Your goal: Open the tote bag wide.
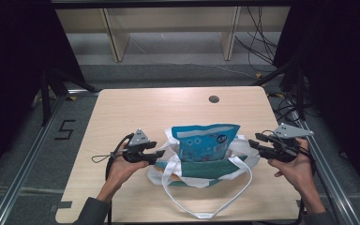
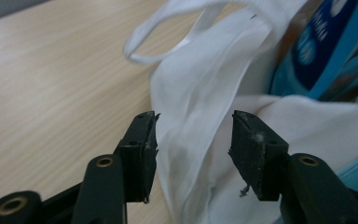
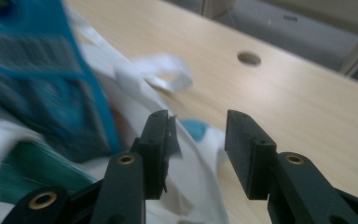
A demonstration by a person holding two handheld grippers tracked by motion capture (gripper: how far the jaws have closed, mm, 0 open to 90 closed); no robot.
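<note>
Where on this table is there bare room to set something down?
The far half of the light wooden table, between its round cable hole and the white-and-green cloth tote bag, is bare. The near middle is crowded by the bag, its straps and both grippers.

Floor marking: black tape figure "5" (image 1: 64, 130) on the grey floor left of the table (image 1: 136, 108). Blue snack packet (image 1: 205, 141) in the white tote bag (image 1: 243, 161), lying between the two pairs of jaws, carries white printing and a barcode, both too blurred to read.
</note>
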